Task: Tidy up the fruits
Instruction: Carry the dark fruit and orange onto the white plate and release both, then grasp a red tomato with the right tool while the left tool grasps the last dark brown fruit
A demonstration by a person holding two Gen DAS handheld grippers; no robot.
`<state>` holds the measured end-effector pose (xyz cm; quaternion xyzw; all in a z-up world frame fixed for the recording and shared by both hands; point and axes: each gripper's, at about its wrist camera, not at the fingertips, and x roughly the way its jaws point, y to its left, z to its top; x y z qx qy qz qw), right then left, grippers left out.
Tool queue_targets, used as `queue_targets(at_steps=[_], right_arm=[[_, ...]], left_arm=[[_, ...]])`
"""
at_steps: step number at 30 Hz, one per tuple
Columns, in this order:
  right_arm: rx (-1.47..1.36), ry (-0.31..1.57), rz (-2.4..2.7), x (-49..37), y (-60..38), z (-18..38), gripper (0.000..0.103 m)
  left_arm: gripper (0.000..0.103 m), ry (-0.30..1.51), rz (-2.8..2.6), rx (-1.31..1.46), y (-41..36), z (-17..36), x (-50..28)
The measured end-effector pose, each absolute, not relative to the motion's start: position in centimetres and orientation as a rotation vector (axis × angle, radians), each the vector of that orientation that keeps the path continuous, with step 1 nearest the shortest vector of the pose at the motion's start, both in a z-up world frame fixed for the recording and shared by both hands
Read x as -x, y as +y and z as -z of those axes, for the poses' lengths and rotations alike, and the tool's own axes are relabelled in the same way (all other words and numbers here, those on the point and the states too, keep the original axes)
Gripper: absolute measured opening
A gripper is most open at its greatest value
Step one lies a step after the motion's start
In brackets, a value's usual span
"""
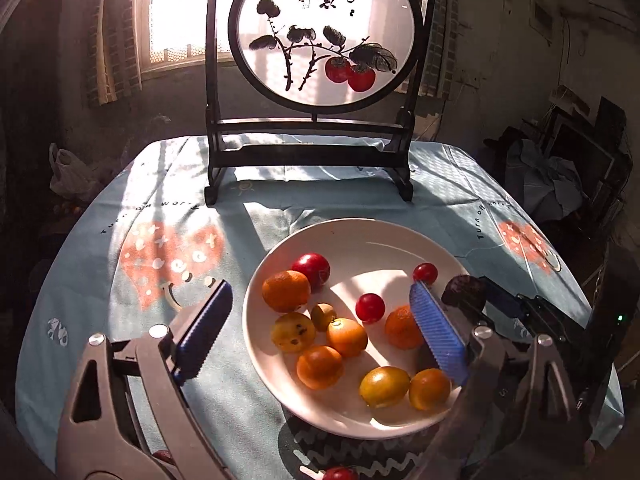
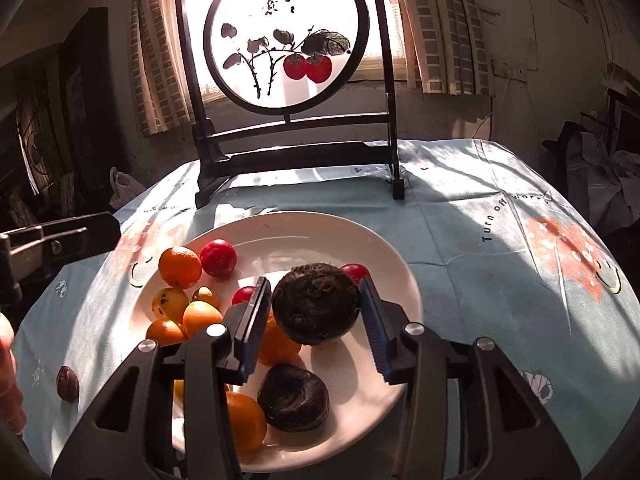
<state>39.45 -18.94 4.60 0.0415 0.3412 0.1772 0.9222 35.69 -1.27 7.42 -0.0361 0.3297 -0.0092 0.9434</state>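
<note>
Chestnut sits between right tool fingers.

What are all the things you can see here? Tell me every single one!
plate: one, white, middle of the table
orange fruits: five, orange, on the plate
yellow fruits: three, yellow, on the plate
red fruits: three, red, on the plate; a fourth on the cloth's near edge
dark fruit: one, dark brown, in the right gripper
second dark fruit: one, dark brown, on the plate
purple fruit: one, dark purple, on the cloth
tablecloth: one, light blue
painted screen: one, black frame, behind the plate
left gripper: open, above the plate
right gripper: closed on the dark fruit
</note>
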Motion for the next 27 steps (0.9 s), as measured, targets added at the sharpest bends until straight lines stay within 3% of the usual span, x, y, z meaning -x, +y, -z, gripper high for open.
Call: queue_targets(at_steps=[4, 10, 20, 27], right_arm=[[-0.109, 0.681, -0.404, -37.7, -19.0, -6.4, 0.053], [-0.072, 0.734, -0.632, -32.3, -14.7, -7.5, 0.053], [0.183, 0.855, -0.754, -26.9, -8.2, -3.6, 0.053], [0.197, 0.915, -0.732, -27.6, -8.1, -2.0, 0.053]], left_arm=[[0.101, 0.59, -0.044, 0.042, 0.7, -9.1, -32.3], [0.101, 0.598, -0.163, 0.066, 6.3, -6.6, -29.4], [0.101, 0.623, -0.422, 0.201, 14.5, -4.4, -27.7], [0.101, 0.65, -0.374, 0.251, 14.5, -4.1, -27.6]])
